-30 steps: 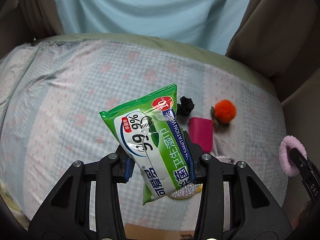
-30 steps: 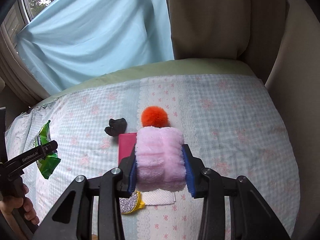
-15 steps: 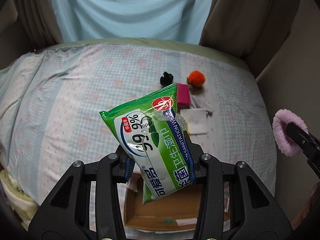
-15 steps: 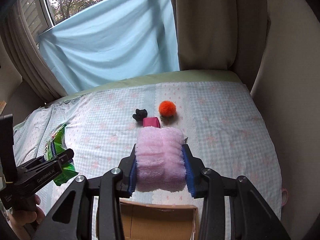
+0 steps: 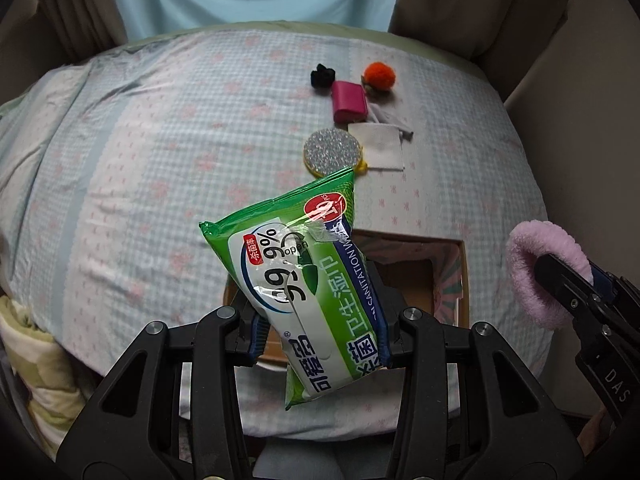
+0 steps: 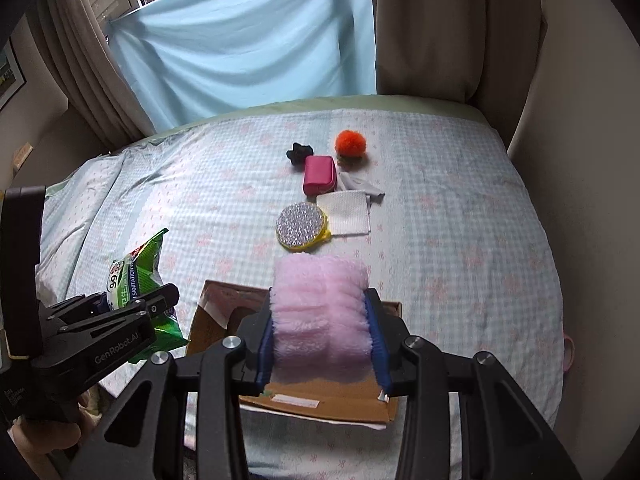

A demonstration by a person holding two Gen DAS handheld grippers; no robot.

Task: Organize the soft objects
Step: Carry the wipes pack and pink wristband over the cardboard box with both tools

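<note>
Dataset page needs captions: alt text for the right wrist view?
The right hand-held gripper clamps a fluffy pink cloth above an open cardboard box on a checked bedspread. At left, the left hand-held gripper holds a green wipes pack. Beyond lie a glittery round pad, white cloth, magenta pouch and orange pompom.

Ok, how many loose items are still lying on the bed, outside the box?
6, all clustered mid-bed: black scrunchie, orange pompom, magenta pouch, grey cloth, white wipe, glitter disc. The held things may hide more.
</note>
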